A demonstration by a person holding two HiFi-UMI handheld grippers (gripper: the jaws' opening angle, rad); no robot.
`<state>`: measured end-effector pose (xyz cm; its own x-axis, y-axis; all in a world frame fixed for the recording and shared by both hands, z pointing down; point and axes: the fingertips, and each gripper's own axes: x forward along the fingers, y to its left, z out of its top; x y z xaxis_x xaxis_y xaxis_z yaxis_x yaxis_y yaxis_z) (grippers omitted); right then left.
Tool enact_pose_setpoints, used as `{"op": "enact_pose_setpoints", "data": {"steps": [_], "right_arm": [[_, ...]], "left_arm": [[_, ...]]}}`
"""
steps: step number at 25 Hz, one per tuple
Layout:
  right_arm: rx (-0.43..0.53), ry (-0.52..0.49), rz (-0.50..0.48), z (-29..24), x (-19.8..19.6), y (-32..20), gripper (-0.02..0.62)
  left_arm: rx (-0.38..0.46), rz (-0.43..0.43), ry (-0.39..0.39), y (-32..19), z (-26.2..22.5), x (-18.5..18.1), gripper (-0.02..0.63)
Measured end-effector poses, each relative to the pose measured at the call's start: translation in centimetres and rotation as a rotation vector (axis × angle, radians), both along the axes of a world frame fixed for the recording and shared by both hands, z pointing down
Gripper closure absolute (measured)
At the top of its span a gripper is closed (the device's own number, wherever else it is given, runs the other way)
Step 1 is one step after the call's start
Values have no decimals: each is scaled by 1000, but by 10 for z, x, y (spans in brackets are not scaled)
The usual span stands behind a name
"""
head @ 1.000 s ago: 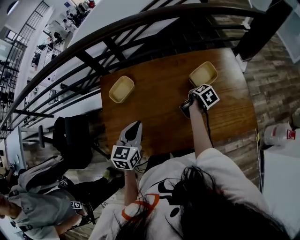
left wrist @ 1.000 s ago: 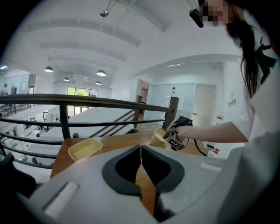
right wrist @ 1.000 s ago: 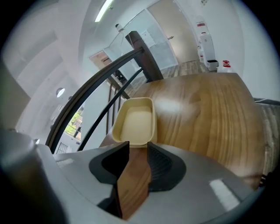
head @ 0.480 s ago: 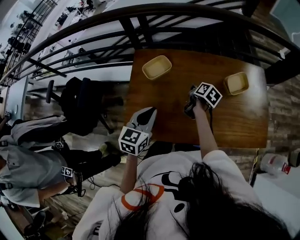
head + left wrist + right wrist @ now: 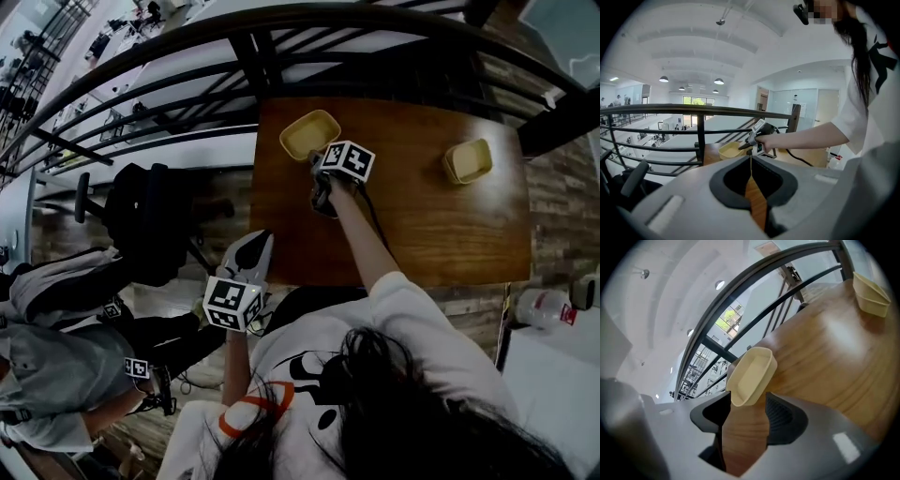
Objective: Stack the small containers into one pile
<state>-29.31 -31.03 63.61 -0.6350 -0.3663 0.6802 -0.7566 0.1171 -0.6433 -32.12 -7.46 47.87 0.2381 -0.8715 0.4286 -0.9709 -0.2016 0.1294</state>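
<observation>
Two shallow yellow containers sit on the wooden table (image 5: pixel 422 234). One is at the far left (image 5: pixel 310 134), the other at the far right (image 5: pixel 468 160). My right gripper (image 5: pixel 317 164) has reached the left container (image 5: pixel 751 375). Its jaws (image 5: pixel 747 399) have just been opening and stand open. The container's near end sits between the tips, with neither pad pressing on it. The right container (image 5: pixel 870 295) lies far off at the upper right in the right gripper view. My left gripper (image 5: pixel 255 246) hangs shut off the table's front left edge (image 5: pixel 750 157), aimed toward the left container (image 5: pixel 730 150).
A black metal railing (image 5: pixel 281 42) runs along the table's far and left sides. On the floor to the left are a black office chair (image 5: pixel 145 220) and a seated person in grey (image 5: pixel 56 375). A plastic bottle (image 5: pixel 542 306) lies on the floor at the right.
My right gripper has swung left across the table, from beside the right container to the left container. The left gripper has drifted a little left along the front edge.
</observation>
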Motion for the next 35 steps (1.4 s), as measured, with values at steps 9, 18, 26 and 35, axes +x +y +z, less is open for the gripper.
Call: {"op": "enact_pose_setpoints", "data": {"steps": [9,18,26,35], "right_arm": [[-74,143,31,52,-31,-8,337],[-81,182,62,58,4,-6,549],[-38,158,87,37,56,-13,569],[47,168,161,-9,159,-36,569]], "left_arm": [[-40,-94,-12,46,17,-62,606],[-36,-53,-11,30,20,-46,606],[-31,23,7,3,20,-13,606],[-14,129,38,-41,14,52,606]]}}
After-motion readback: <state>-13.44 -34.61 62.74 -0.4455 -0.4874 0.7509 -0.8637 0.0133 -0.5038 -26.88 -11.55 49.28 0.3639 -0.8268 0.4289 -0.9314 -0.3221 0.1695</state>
